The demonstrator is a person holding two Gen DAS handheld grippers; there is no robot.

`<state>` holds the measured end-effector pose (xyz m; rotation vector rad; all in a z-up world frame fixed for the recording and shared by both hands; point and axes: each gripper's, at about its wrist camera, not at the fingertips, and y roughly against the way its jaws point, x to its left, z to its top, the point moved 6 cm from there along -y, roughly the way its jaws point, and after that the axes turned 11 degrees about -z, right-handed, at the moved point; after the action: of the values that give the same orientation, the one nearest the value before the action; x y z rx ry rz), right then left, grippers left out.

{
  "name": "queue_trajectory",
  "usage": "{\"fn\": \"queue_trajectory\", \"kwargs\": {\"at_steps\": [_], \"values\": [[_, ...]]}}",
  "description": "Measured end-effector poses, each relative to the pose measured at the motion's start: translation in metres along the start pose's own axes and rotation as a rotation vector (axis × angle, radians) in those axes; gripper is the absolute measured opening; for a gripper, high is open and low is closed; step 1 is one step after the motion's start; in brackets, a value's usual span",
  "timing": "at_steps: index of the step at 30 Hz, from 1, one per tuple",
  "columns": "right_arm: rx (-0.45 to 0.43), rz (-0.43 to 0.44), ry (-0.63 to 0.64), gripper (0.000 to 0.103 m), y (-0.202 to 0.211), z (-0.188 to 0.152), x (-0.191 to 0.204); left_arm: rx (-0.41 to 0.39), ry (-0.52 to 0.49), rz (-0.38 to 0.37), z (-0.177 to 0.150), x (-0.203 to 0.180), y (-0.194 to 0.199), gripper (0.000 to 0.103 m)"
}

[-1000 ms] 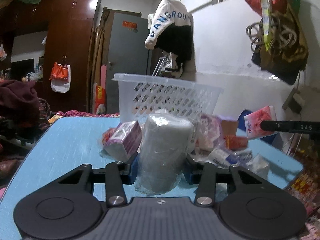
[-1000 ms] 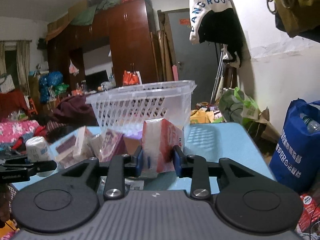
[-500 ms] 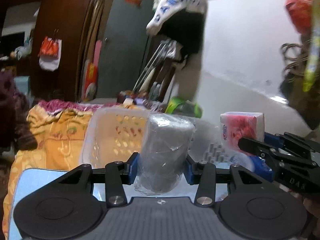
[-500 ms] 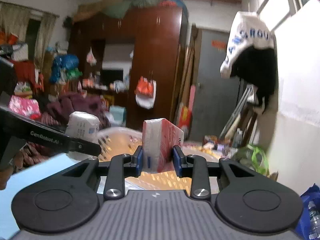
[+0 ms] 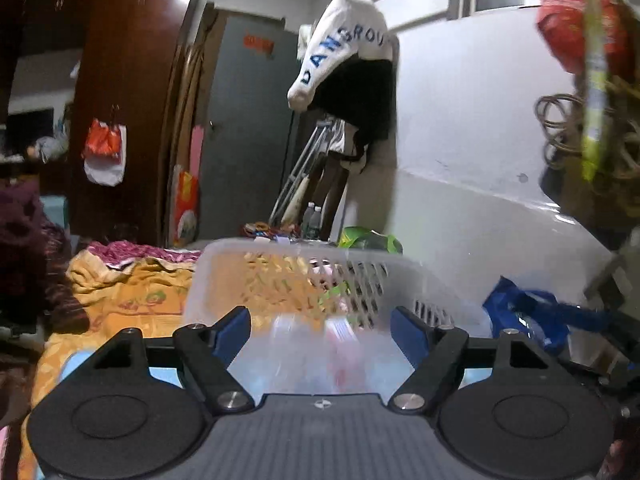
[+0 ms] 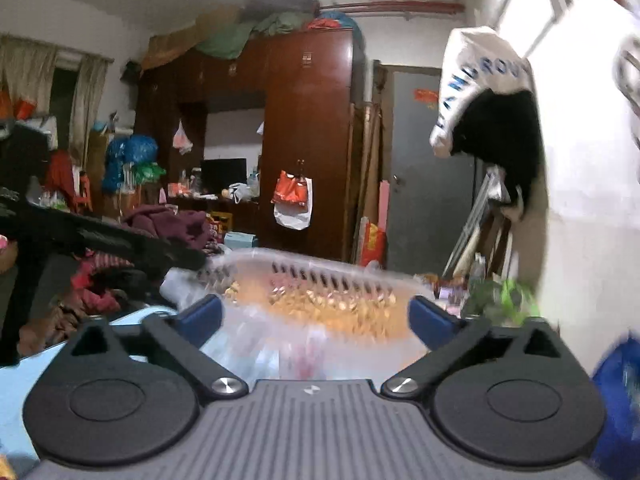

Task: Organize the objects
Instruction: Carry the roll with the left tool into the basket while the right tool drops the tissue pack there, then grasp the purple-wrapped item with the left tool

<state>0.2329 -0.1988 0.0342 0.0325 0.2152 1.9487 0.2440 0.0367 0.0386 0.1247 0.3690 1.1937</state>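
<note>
One white slotted basket (image 5: 280, 276) fills the lower middle of both views, with two blurred packs inside it, a pale roll (image 5: 288, 344) and a pink-and-white pack (image 5: 344, 340), seen between the blue pads; both grippers hang over it, the left gripper (image 5: 320, 330) and the right gripper (image 6: 316, 320) each with jaws that have just been opening, now spread apart and gripping nothing. The basket stands on one light blue table (image 6: 24, 372) at the lower left of the right view, in a cluttered room with one dark wooden wardrobe (image 6: 308, 140), one grey door (image 5: 248, 136) and one white-and-black garment (image 5: 352, 64) hung on the white wall
</note>
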Motion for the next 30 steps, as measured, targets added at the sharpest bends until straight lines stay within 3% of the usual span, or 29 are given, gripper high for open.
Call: {"fn": "queue_trajectory", "kwargs": {"at_steps": [6,11,13,16,19,24,25,26,30], "values": [[0.050,-0.008,-0.073,0.103,0.065,-0.082,-0.007,-0.035,-0.028,0.044,-0.082,-0.008,0.071,0.080],[0.064,0.038,-0.097,0.102,0.080,-0.101,-0.005,0.029,0.049,0.082,-0.120,0.006,0.071,0.077],[0.090,0.048,-0.067,0.093,0.069,-0.099,0.000,0.052,0.043,0.068,-0.125,0.004,0.065,0.070],[0.109,0.063,-0.069,0.092,0.063,-0.104,0.006,0.071,0.027,0.061,-0.124,-0.001,0.056,0.069],[0.136,0.067,-0.050,0.091,0.059,-0.111,0.012,0.089,0.017,0.079,-0.129,-0.004,0.050,0.060],[0.160,0.070,-0.029,0.091,0.063,-0.125,0.019,0.126,0.006,0.122,-0.128,-0.001,0.041,0.059],[0.164,0.076,-0.027,0.086,0.062,-0.126,0.020,0.132,0.006,0.126,-0.130,0.000,0.040,0.059],[0.168,0.079,-0.025,0.080,0.064,-0.129,0.022,0.137,0.006,0.128,-0.131,0.000,0.038,0.055],[0.177,0.091,-0.037,0.080,0.068,-0.134,0.019,0.133,0.018,0.107,-0.136,0.001,0.037,0.041]]}}
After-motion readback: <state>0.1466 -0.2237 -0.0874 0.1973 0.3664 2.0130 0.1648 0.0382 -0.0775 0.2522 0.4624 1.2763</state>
